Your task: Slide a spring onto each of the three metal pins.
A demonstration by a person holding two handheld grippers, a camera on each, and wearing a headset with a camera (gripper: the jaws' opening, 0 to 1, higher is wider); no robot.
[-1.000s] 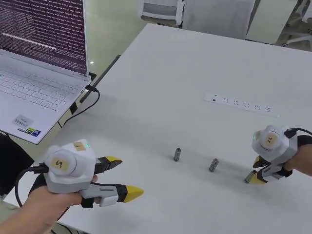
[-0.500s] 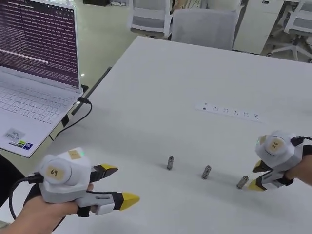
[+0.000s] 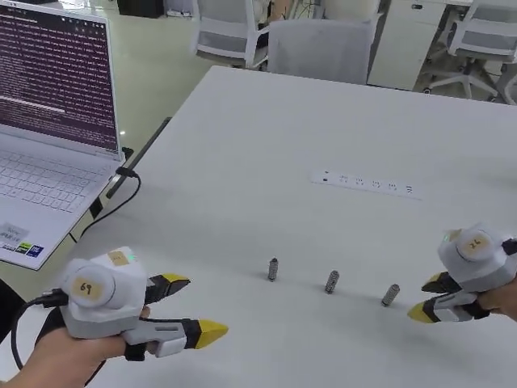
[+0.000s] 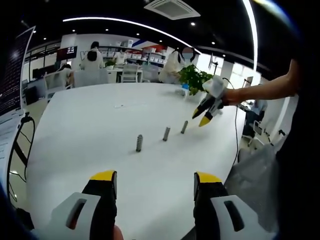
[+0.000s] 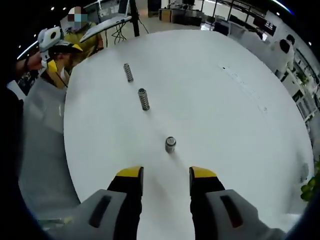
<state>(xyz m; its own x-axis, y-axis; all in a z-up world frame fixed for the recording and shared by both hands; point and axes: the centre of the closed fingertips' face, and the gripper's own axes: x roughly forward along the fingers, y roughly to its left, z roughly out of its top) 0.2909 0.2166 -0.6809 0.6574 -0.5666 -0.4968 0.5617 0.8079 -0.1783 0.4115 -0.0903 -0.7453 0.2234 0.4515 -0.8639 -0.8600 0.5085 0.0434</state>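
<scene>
A white table (image 3: pixel 266 137) spans the head view, with an open laptop (image 3: pixel 48 121) at the upper left and a power strip (image 3: pixel 367 183) right of centre. At the lower left the left gripper (image 3: pixel 198 305) hangs above the table, jaws spread with nothing between them, well apart from the work. At the lower right the right gripper (image 3: pixel 422 299) is likewise spread and empty. Its yellow tips are just beside the right spring (image 3: pixel 391 294) but not touching it. In the right gripper view the right spring (image 5: pixel 170 144) stands upright just ahead of the open jaws. The middle spring (image 3: pixel 332 281) and left spring (image 3: pixel 273 269) stand upright in line with it at the lower centre of the frame. The pins inside are too small to make out. All three pins seem loaded, so the step in hand looks like letting go and checking. To do that well, draw the right gripper straight back along its own axis with the jaws wide, so neither tip clips the right spring. Then look whether each coil sits fully down.
</scene>
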